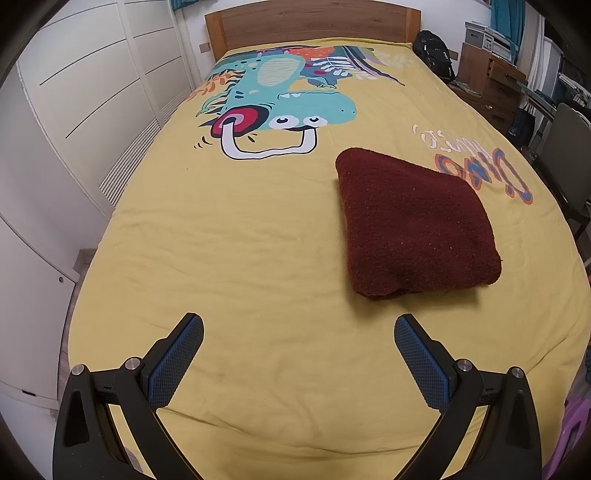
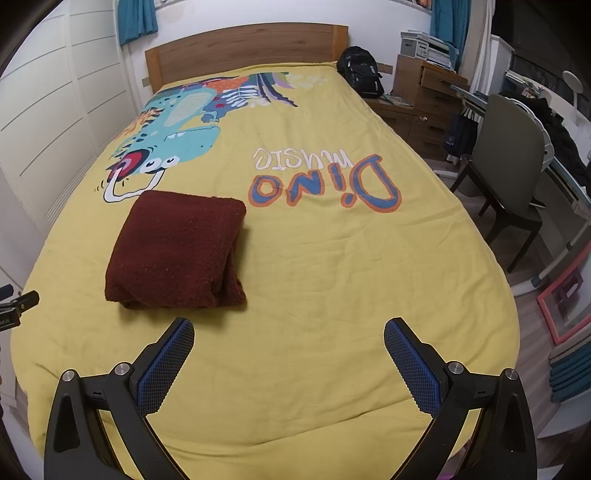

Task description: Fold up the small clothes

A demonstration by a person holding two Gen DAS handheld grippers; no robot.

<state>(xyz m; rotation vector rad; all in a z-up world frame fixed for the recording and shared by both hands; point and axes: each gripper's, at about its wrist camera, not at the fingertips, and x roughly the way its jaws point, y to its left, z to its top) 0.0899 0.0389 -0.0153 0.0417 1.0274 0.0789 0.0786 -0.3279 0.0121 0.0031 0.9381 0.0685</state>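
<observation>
Garments: one dark red knitted garment [image 1: 413, 225] [image 2: 177, 251], folded into a compact rectangle.
Garment location: flat on the yellow bedspread [image 1: 258, 258] [image 2: 332, 277], beside the dinosaur print [image 1: 280, 99] [image 2: 173, 125].
Beds: one, with one wooden headboard [image 1: 314, 22] [image 2: 243, 48].
Left hand-held gripper [image 1: 299, 332]: one; jaws spread wide, holding nothing, above the bedspread, apart from the garment.
Right hand-held gripper [image 2: 289, 334]: one; jaws spread wide, holding nothing, near the garment's front edge.
Chairs: one [image 2: 509, 155], right of the bed.
Backpacks: one [image 2: 360, 72], black, beside the headboard.
</observation>
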